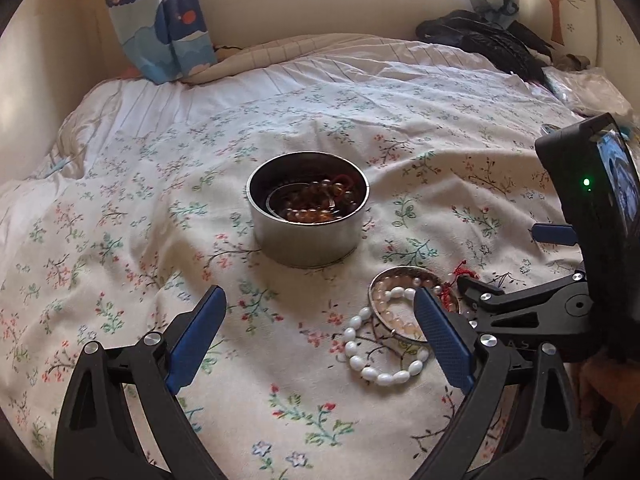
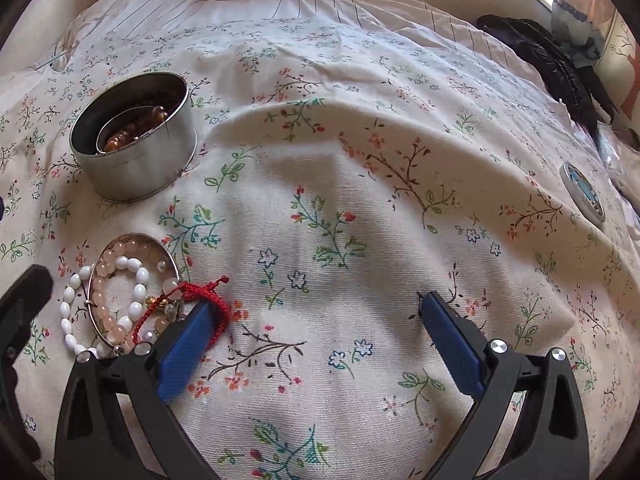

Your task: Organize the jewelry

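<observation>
- A round metal tin (image 1: 308,216) is parked on a floral bedsheet (image 1: 160,200), lid off, with brownish beads (image 1: 316,206) and what looks like a silver bangle piled inside, plus a bit of red cord.
- The rest of the jewelry is heaped on the sheet just in front and to the right of the tin: a white bead bracelet (image 1: 376,354), a pink bead bracelet (image 1: 394,314) and a silver bangle (image 1: 404,276), all overlapping each other.
- A red braided cord bracelet (image 2: 208,294) is tangled in at the edge of that pile, with small gold-ish charms on it (too small to be sure).
- The left gripper (image 1: 318,330) is held low over the sheet, spread wide with nothing between its blue pads. Its right finger is seen in front of the pile; actual contact can't be judged.
- The right gripper (image 2: 316,320) is spread just as wide, also empty. Its left fingertip is seen right at the red cord, which is looped around the tip, but nothing is pinched.
- A small round lid (image 2: 584,198) with a blue picture is left on the sheet far off to the right, well apart from the tin.
- A dark piece of clothing (image 1: 492,40) is dumped at the far side of the bed, near the curtain (image 1: 160,20).
</observation>
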